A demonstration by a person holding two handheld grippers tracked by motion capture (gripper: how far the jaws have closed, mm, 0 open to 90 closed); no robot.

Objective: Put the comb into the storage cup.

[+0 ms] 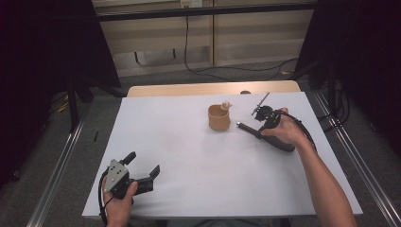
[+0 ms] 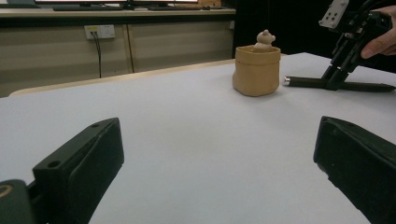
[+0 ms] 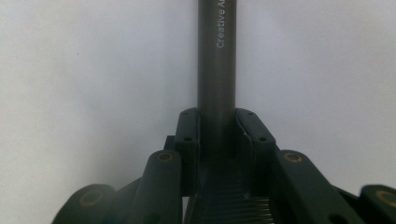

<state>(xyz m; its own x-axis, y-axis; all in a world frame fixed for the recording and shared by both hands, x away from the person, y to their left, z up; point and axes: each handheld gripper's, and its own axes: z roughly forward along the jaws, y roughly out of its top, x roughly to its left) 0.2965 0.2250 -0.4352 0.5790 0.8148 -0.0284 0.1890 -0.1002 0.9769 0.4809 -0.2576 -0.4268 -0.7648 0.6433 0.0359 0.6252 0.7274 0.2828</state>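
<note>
Bench point(image 1: 179, 142): white, matte sheet.
Right gripper point(image 3: 217, 135): jaws clamped on smooth dark pen point(image 3: 215, 70) (cylindrical).
Left gripper point(image 2: 215, 158): jaws wide, nothing held.
Nearby: tan pot point(image 1: 219, 117).

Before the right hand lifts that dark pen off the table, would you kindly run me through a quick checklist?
1. Pen between the right gripper's fingers: ok, pads against both sides.
2. Pen centred in the grip: ok.
3. Pen lying flat on the table: ok.
4. Brown pot apart from the pen: ok.
5. Left gripper open and away: ok.
6. Grip firm enough to lift: cannot tell.
</note>
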